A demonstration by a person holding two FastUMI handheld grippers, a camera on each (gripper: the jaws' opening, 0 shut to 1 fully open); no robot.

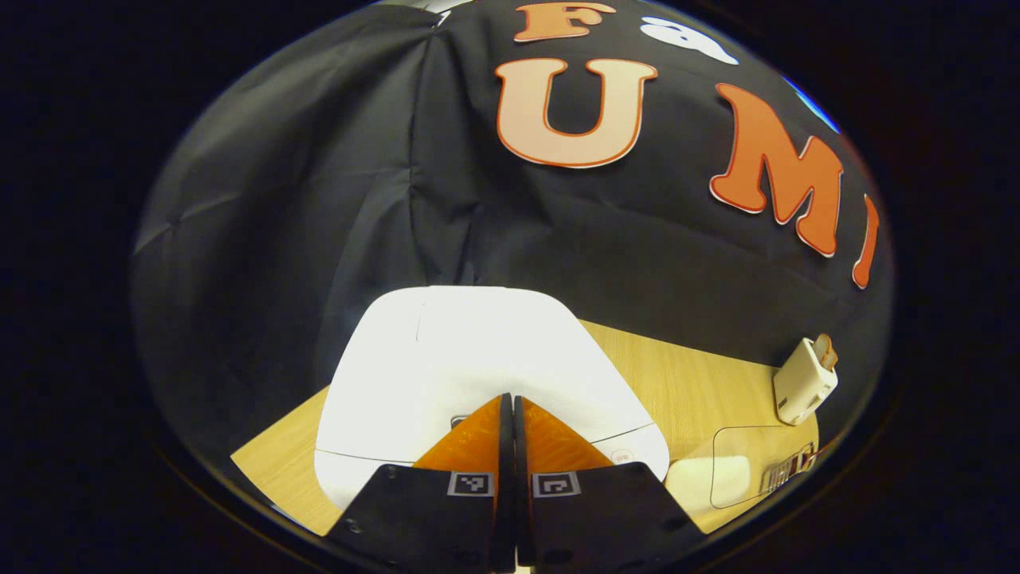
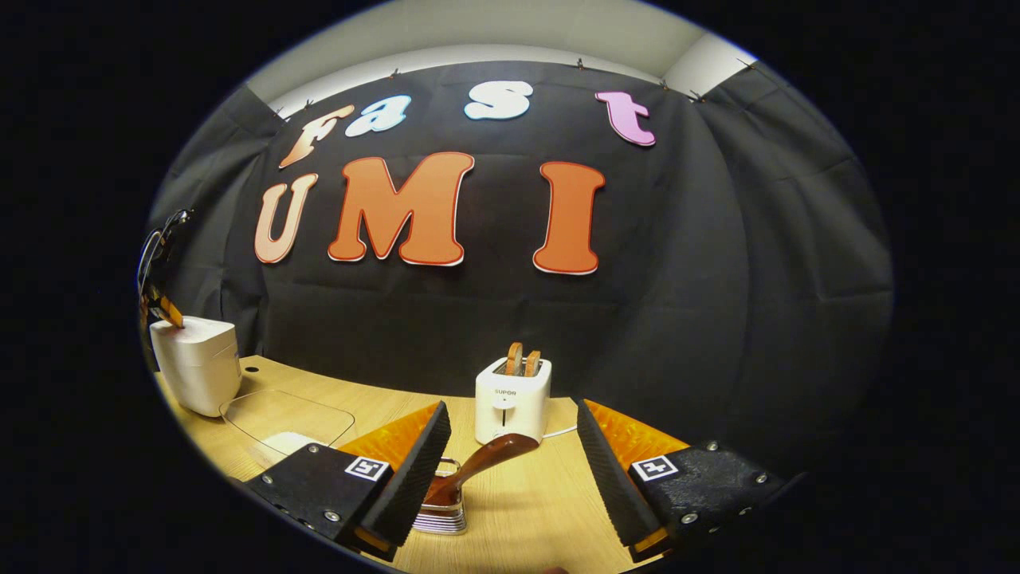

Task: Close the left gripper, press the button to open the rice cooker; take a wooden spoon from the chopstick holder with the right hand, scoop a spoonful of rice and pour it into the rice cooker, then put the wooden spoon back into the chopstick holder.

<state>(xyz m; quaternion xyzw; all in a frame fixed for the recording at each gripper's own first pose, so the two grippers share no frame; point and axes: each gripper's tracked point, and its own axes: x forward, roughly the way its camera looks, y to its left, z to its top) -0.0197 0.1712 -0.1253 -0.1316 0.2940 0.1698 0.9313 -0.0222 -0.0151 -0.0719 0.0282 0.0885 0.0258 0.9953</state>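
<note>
Toaster [image 2: 512,401] (printed "SUPOR") stands behind wooden spoon [image 2: 478,465] between spread fingers [image 2: 414,466].

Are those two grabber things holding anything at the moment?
No. The left gripper is shut on nothing, poised over the rice cooker. The right gripper is open before the wooden spoon.

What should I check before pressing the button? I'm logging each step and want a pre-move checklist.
1. Left tool closed: ok, fingers together.
2. Left tool over the rice cooker front edge: ok.
3. Tips on the button itself: cannot tell, fingers hide it.
4. Rice cooker lid still down: ok.
5. Right tool open for the wooden spoon in the chopstick holder: ok, nothing held.
6. Rice container beside the cooker: ok.
</note>
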